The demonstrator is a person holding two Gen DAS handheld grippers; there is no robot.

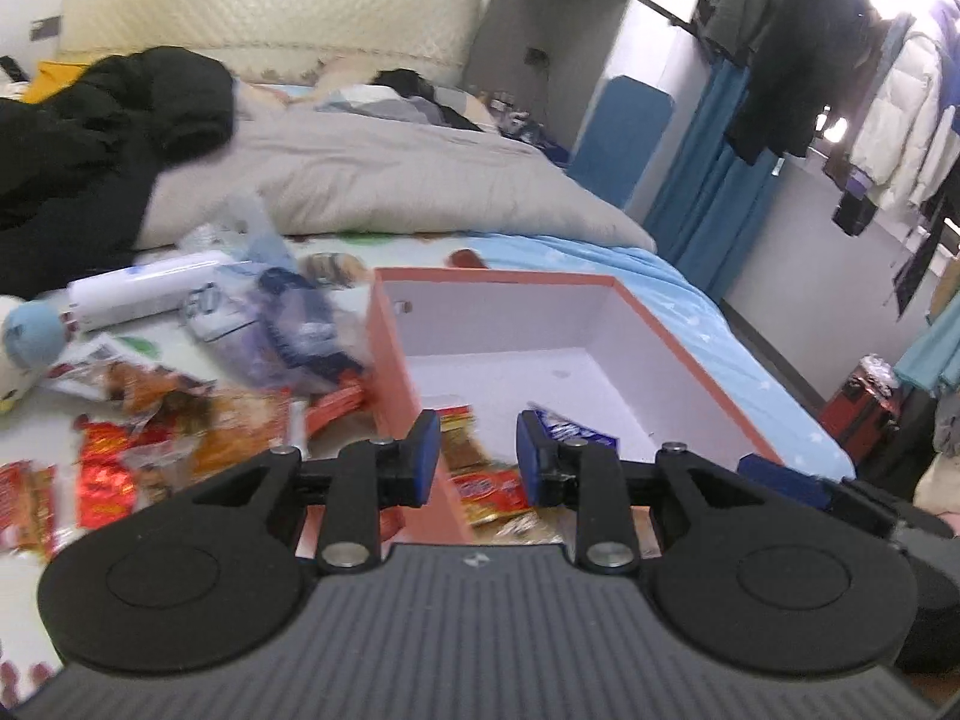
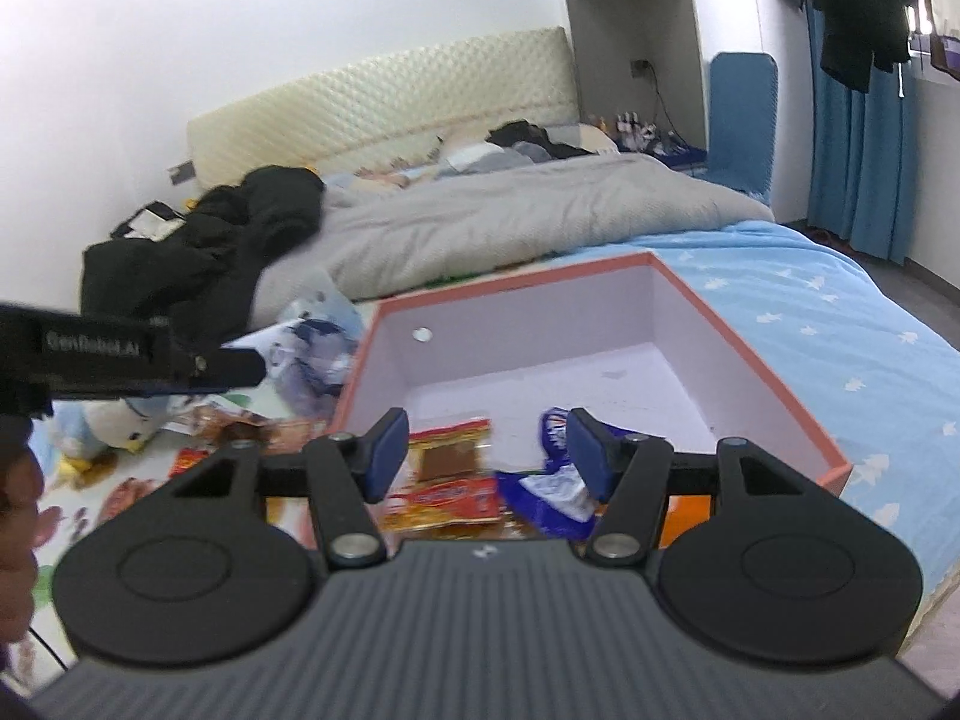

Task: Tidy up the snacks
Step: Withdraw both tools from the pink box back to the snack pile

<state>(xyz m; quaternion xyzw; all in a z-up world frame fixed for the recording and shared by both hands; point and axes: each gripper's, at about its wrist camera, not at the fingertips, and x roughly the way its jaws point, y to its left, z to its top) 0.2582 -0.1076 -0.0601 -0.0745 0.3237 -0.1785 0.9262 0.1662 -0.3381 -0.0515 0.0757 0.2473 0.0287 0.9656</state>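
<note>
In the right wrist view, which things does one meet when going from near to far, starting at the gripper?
Right gripper with open jaws → snack packets at the near end of the box → bare floor of the pink box → grey duvet → cream headboard.

bed (image 2: pixel 840 324), box (image 2: pixel 774 354), snack packets (image 1: pixel 180 420), duvet (image 2: pixel 510 222)

My left wrist view looks along its fingers, low and close over the near left wall of the box (image 1: pixel 396 354), facing the headboard (image 1: pixel 270 6); my right view sits close over the box (image 2: pixel 774 342); both share box, bed, headboard.
</note>
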